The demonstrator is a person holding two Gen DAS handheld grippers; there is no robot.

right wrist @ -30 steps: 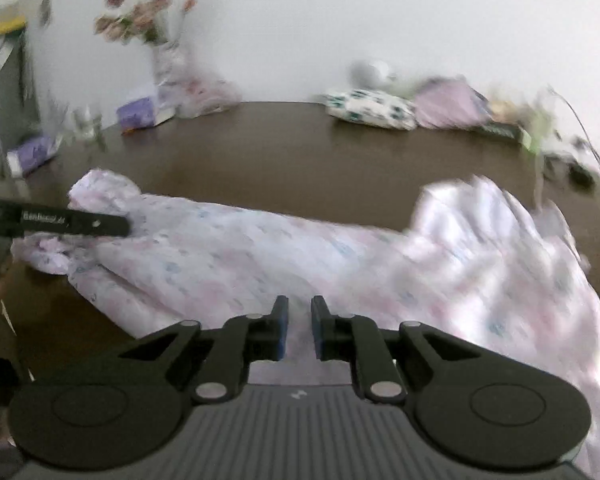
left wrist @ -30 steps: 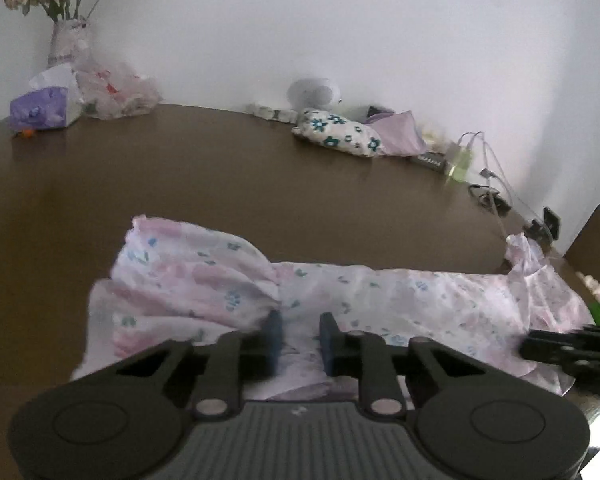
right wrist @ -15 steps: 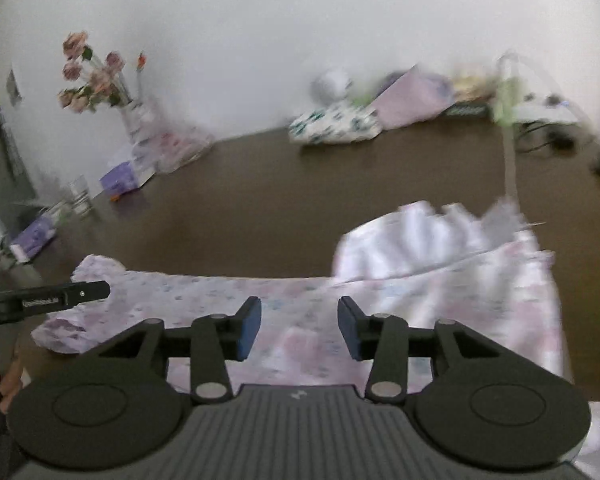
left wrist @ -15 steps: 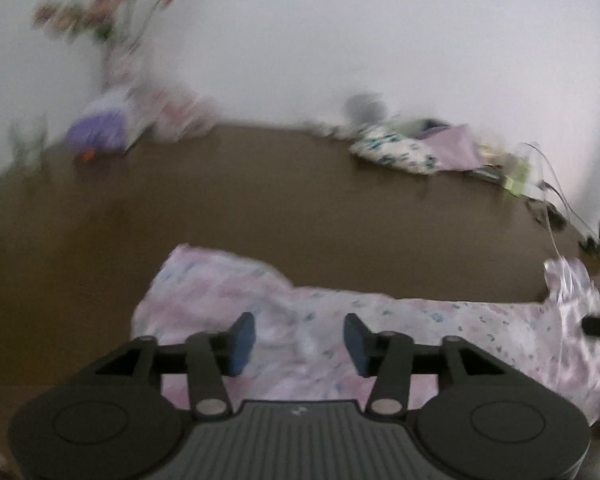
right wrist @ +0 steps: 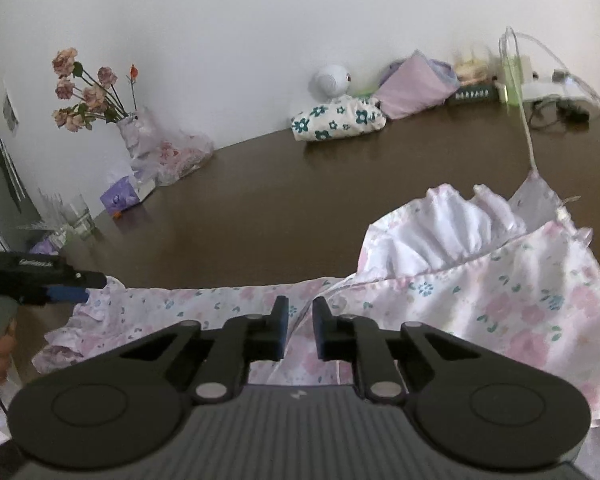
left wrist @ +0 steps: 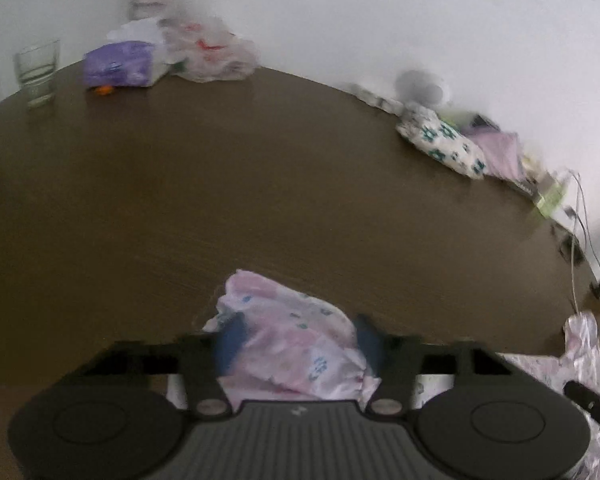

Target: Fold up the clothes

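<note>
Your floral dress (right wrist: 480,292) lies spread along the near edge of the brown table (right wrist: 284,184), its white ruffled end turned up at your right and its other end bunched at your left. Your left gripper (left wrist: 298,340), clamped on that bunch a second ago, now stands wide apart with the crumpled cloth loose between its fingers, while your right gripper (right wrist: 300,318), spread half a second ago, has narrowed to a small gap over a crease near the middle, though whether it pinches cloth you cannot tell. That suggests you are re-gripping for the next fold, with the folded flowered bundle (right wrist: 338,118) waiting well apart by the wall.
</note>
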